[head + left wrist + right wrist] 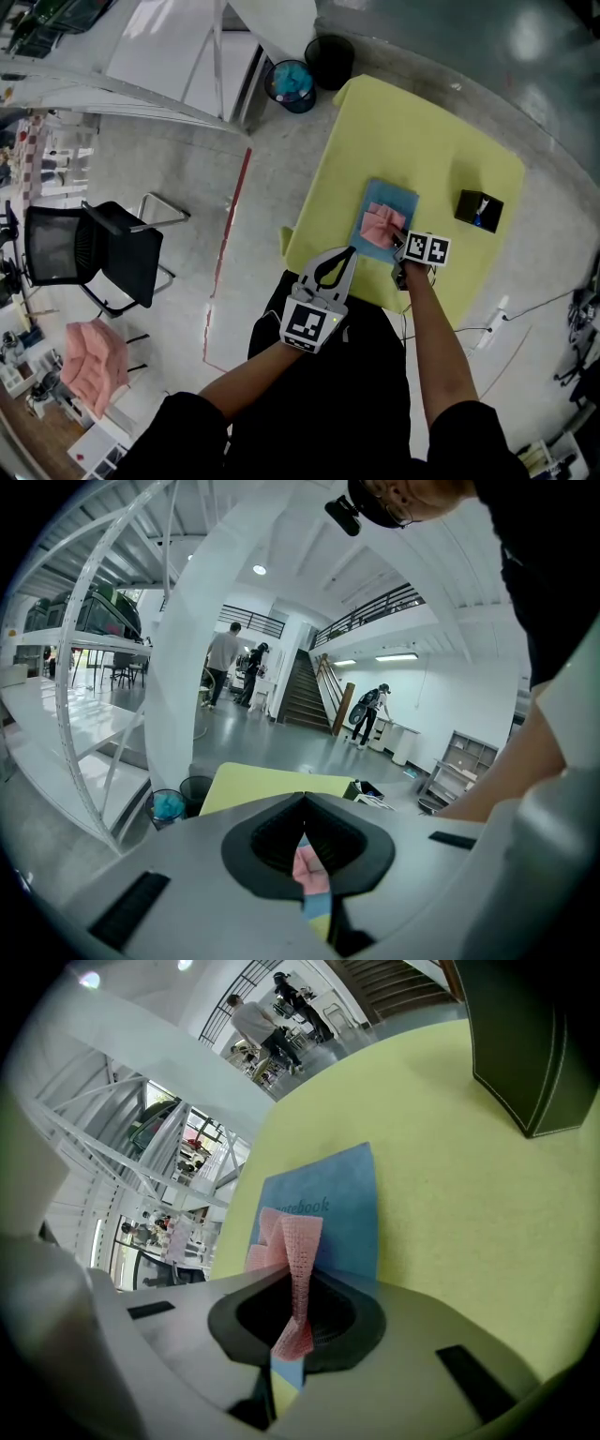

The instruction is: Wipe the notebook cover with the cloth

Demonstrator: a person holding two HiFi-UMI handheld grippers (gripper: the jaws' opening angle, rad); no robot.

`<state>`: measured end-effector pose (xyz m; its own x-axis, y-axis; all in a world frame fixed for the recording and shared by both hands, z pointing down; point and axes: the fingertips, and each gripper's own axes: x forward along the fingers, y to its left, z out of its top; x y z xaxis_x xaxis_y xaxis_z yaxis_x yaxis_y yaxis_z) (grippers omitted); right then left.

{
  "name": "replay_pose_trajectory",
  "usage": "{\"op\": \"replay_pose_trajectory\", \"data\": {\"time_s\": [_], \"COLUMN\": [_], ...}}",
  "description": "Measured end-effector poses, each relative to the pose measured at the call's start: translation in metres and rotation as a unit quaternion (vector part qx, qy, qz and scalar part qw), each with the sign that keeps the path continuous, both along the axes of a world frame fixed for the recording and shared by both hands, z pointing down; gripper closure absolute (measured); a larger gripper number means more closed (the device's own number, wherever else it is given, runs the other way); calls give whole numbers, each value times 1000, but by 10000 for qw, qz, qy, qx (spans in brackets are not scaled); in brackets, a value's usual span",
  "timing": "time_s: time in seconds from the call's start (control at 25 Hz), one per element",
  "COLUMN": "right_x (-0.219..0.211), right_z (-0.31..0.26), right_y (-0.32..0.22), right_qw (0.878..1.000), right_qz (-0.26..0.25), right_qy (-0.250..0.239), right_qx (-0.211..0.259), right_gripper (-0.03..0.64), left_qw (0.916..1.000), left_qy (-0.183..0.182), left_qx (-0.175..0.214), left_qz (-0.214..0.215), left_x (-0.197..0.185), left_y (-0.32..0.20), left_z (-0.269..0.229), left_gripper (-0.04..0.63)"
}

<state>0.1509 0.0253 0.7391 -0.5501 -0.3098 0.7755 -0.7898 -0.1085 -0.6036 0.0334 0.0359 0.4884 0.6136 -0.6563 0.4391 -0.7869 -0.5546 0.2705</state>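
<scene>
- head view: the blue notebook lies on the yellow surface close to its near edge, with its long axis running away from the person toward the far edge. the pink cloth sits bunched on the near half of the cover. the right gripper is at the cloth's near side. the left gripper hangs at the near edge, just beside the notebook's left side. a black box stands well apart, toward the right edge.
- left gripper view: the left gripper is clenched tip to tip on nothing. through the gap behind the tips, the cloth and a sliver of notebook show, so both lie ahead and below.
- right gripper view: the right gripper is clamped on a fold of cloth. bare cover of the notebook stretches straight ahead of the jaws, so a wiping stroke would likely be a push forward along the long axis. the right gripper is the nearer one, and the box is off to the far right.
</scene>
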Motion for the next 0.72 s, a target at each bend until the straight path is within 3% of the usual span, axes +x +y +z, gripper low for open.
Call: {"op": "replay_pose_trajectory", "data": {"time_s": [0.72], "right_x": [33], "right_z": [-2], "right_y": [13], "right_qw": [9999], "right_qz": [165], "right_qy": [17], "right_qx": [-5], "right_gripper": [578], "left_qw": [9999], "left_qy": [-6], "left_qx": [-28], "left_qz": [120], "left_x": [21], "left_y": [9], "left_z": [0], "left_gripper": [588]}}
